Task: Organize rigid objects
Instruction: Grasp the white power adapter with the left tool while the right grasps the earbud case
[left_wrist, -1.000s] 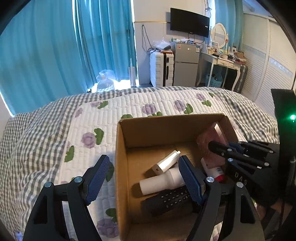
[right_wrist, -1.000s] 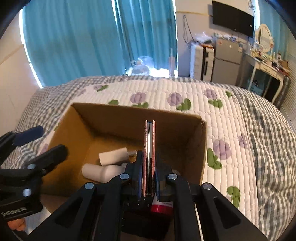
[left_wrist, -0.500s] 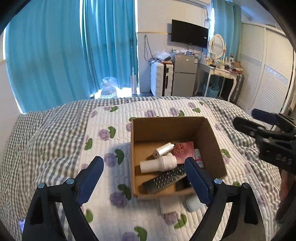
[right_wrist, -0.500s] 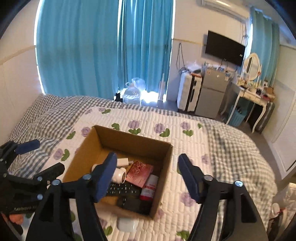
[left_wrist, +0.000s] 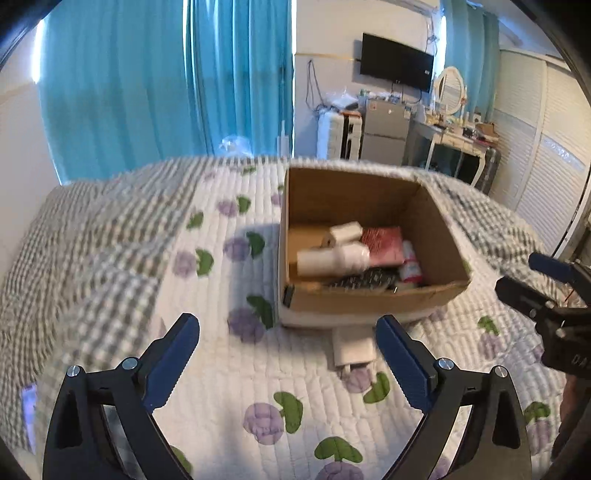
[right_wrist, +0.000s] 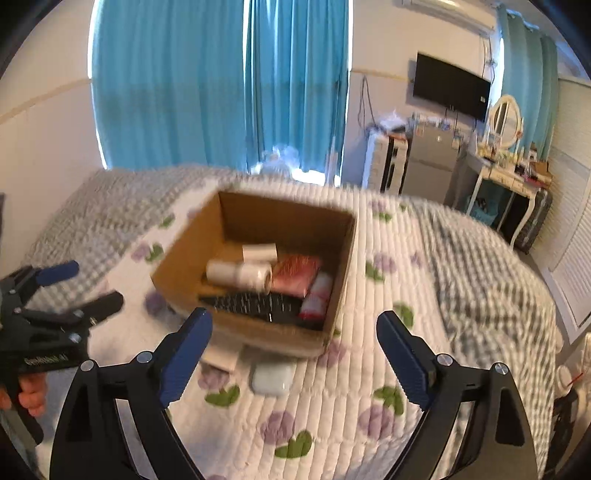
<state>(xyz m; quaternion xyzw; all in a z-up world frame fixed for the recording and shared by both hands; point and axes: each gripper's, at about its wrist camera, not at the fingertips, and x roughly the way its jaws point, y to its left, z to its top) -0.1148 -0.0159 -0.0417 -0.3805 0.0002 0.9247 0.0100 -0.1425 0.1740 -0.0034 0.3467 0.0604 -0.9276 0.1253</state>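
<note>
A cardboard box stands on the bed. In it lie white bottles, a red case, a black remote and a red-white tube. A white charger and a white earbud case lie on the quilt just in front of the box. My left gripper is open and empty, held back from the box. My right gripper is open and empty too.
The bed carries a white floral quilt over grey checked bedding. Blue curtains, a suitcase, a small fridge and a dressing table stand beyond the bed.
My right gripper let go of the red case, which now lies in the box. Both grippers pulled back from the box and stand wide open.
</note>
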